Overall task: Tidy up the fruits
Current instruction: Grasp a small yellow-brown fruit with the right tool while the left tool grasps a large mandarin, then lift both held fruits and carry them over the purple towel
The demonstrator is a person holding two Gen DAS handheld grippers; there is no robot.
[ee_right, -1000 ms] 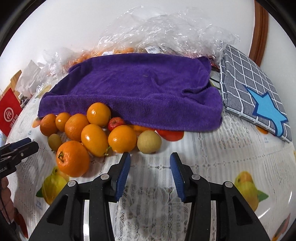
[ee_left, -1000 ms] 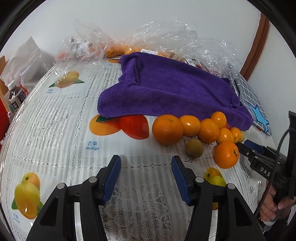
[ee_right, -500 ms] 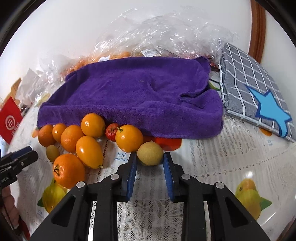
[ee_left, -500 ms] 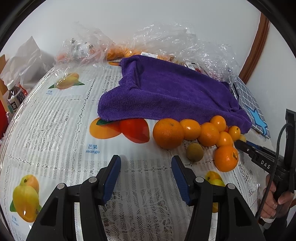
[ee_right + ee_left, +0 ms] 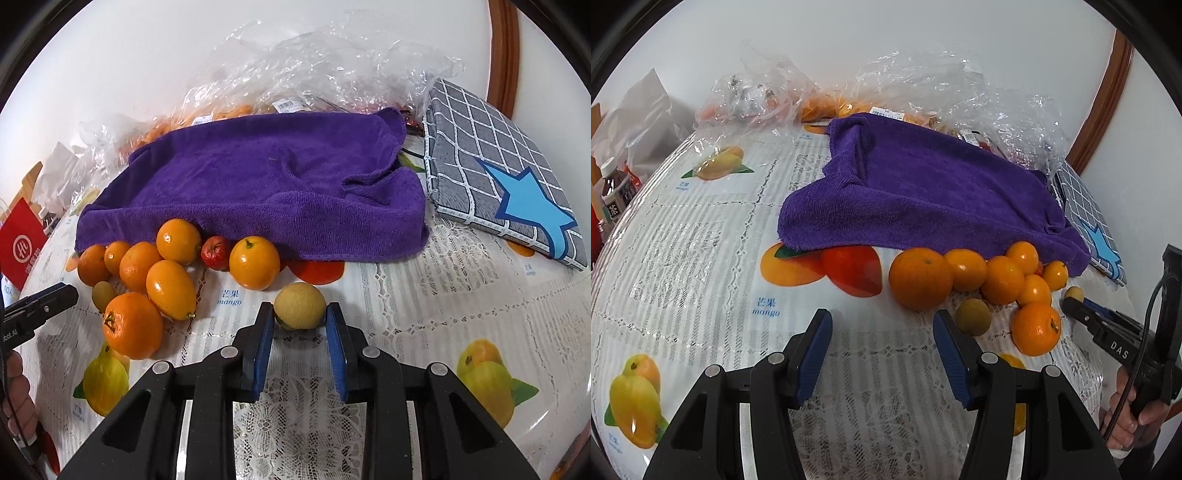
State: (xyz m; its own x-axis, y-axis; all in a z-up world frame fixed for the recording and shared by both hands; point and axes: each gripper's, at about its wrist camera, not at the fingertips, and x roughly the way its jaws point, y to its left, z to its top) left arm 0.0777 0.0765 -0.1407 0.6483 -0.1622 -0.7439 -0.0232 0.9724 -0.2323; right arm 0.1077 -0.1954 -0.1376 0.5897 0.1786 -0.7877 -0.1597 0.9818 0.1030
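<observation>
The right gripper (image 5: 300, 320) has its jaws clamped on a small tan round fruit (image 5: 300, 305) on the counter (image 5: 406, 314). The left gripper (image 5: 882, 343) has its jaws apart, holding nothing. Beyond and left of the right jaws, oranges (image 5: 254, 263) cluster against a purple towel (image 5: 266, 184).

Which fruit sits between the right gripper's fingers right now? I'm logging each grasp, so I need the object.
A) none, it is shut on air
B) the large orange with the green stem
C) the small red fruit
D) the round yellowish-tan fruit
D: in the right wrist view the right gripper has its blue pads against both sides of the round yellowish-tan fruit, which is apart from the small red fruit and the oranges.
</observation>
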